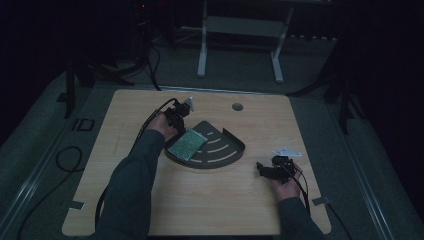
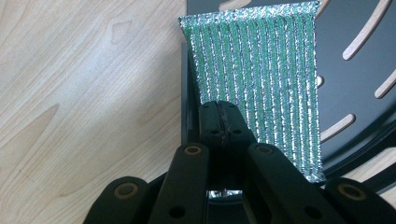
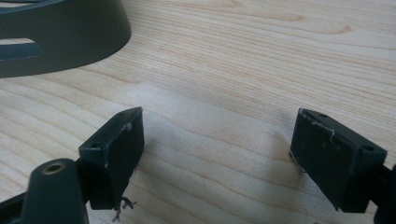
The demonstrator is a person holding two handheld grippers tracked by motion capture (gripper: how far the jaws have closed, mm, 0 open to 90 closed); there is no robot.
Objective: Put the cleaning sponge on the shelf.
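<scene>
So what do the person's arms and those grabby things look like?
Both arms wear long dark grey-green sleeves. Each hand holds a black gripper. The left gripper and right gripper each carry a pale grey three-cornered plate on top and trail a black cable. Close up, the jaws are flat black blocks on black link arms with brass-coloured pins. The right gripper's pads have scuffed, whitish edges.

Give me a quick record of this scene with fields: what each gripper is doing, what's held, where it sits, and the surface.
left gripper: shut on the green scouring cloth
cloth position: hangs over the left edge of the dark slotted tray, partly above its floor
right gripper: open, nothing between its jaws, low over bare wood
right gripper place: right of the tray, apart from it
surface: light wooden table
lighting: dim in the high view
</scene>
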